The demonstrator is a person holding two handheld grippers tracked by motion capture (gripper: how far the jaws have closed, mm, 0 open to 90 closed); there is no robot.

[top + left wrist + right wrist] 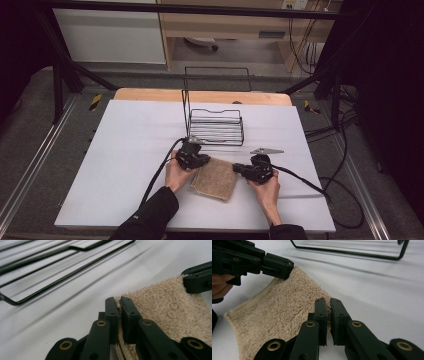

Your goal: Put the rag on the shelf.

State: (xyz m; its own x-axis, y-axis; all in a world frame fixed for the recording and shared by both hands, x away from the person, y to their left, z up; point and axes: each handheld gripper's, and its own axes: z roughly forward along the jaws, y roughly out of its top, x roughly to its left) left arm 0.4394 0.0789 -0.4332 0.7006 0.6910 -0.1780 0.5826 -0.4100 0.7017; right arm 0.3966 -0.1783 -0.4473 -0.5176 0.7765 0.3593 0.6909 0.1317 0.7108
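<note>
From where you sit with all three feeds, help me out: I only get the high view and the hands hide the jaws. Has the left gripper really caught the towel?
Observer: Yes. In the left gripper view the left gripper is shut on the towel's edge, cloth pinched between its jaws.
Operator: And the right one?
Observer: The right gripper is also shut on the towel, at another corner.
Operator: Is it folded?
Observer: The left gripper view shows two stacked edges below the jaws, so it looks doubled.
</note>
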